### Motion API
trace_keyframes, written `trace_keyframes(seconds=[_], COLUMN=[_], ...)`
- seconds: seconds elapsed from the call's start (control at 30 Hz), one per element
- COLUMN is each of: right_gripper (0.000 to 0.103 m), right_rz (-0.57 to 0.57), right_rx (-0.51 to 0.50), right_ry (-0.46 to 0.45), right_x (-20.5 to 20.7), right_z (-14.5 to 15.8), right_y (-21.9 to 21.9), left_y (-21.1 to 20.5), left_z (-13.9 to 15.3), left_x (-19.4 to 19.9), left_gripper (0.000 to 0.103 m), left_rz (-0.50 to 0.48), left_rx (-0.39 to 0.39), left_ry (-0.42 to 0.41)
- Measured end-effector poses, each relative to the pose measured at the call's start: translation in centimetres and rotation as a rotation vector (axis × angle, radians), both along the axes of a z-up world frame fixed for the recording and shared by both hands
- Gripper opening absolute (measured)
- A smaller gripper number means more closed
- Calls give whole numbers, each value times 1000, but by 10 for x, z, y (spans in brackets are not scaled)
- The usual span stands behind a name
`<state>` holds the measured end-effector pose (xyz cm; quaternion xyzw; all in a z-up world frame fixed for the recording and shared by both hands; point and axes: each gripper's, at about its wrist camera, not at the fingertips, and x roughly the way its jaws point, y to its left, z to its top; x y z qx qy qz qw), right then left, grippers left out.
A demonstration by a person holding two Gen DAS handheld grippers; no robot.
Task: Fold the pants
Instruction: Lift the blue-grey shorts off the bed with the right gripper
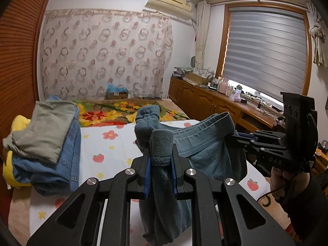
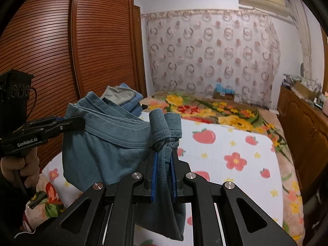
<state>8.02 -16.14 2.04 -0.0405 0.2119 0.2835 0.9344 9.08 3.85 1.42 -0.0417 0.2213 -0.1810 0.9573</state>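
Teal pants (image 1: 205, 151) hang in the air above the bed, stretched between my two grippers. My left gripper (image 1: 161, 153) is shut on a bunched edge of the pants, with rolled cuffs sticking up past its blue pads. To its right, my right gripper (image 1: 233, 136) pinches the far end of the waistband. In the right wrist view, my right gripper (image 2: 164, 153) is shut on bunched fabric of the pants (image 2: 102, 147), and my left gripper (image 2: 81, 121) clamps the waistband at the left. The lower part of the pants hangs behind the jaws, hidden.
A stack of folded clothes (image 1: 45, 135) lies on the left of the bed, grey on top of denim and yellow. The bed's white sheet (image 1: 106, 149) has strawberry prints, with a floral blanket (image 1: 106, 112) beyond. A wooden cabinet (image 1: 215, 102) runs along the right, a slatted wardrobe (image 2: 51, 51) on the left.
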Motion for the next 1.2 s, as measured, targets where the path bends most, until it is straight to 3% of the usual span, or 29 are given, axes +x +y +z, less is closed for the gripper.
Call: trace_keyframes(seconds=[0.6, 0.87, 1.2], right_gripper=[11, 11, 11], right_rz=[40, 61, 105], right_rx=[8, 3, -20], right_ry=[-100, -100, -82], right_x=[-24, -14, 28], right_z=[27, 21, 18], right_y=[3, 4, 18], left_y=[13, 24, 49], left_z=[39, 32, 20], left_x=[-26, -16, 11], left_gripper=[17, 17, 17], left_rz=[32, 52, 96], left_rx=[40, 43, 34], left_ry=[-108, -90, -59])
